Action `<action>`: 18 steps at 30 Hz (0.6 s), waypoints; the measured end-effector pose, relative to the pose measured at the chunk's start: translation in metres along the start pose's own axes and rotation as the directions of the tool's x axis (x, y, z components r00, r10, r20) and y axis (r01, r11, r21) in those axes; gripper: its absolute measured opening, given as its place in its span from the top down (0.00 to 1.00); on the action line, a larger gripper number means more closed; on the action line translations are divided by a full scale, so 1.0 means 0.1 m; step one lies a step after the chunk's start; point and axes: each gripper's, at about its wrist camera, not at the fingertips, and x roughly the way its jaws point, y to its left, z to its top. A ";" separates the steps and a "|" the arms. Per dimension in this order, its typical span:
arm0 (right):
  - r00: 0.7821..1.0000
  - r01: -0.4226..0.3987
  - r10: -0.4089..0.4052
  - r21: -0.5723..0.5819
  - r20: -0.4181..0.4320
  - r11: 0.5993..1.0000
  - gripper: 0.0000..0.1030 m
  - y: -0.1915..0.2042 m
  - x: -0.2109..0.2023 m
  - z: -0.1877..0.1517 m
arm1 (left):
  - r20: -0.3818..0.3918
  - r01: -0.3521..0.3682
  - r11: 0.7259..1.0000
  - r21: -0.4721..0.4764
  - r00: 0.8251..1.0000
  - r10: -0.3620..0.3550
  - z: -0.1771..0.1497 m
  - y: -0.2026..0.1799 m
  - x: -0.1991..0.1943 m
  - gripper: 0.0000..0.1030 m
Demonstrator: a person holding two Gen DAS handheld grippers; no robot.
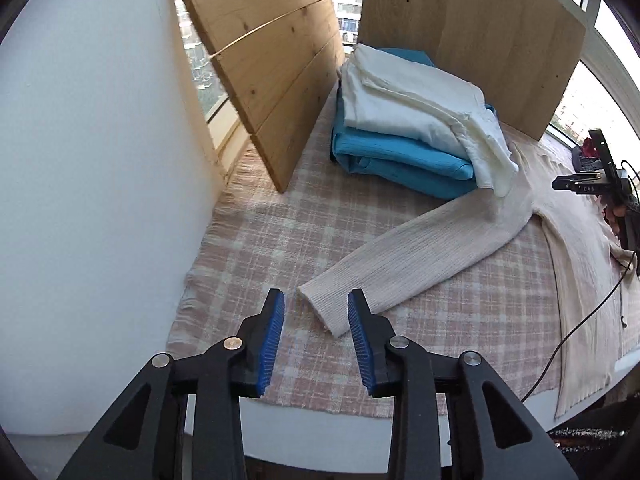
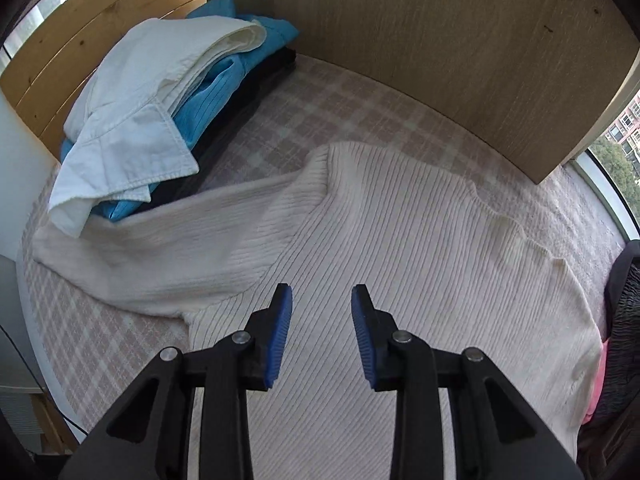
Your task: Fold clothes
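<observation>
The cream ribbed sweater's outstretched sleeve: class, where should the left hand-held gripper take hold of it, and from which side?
Grip the cuff, the sleeve's free end. It lies flat on the plaid cloth between the open fingers of the left hand-held gripper, so come straight forward and down, pinching across its width.

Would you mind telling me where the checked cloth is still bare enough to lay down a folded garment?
Bare checked cloth lies between the slatted board, the cream sweater's sleeve and the left gripper. A smaller strip runs between the sweater collar and the back board. The folded pile crowds the far corner.

Home: window-side table (image 1: 248, 232), folded clothes (image 1: 404, 128)
</observation>
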 end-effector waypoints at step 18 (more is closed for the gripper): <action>0.999 -0.033 0.027 -0.147 -0.046 0.989 0.69 -0.15 0.35 0.43 | -0.183 0.245 0.957 0.153 0.959 -0.216 0.13 -2.58 1.68 0.69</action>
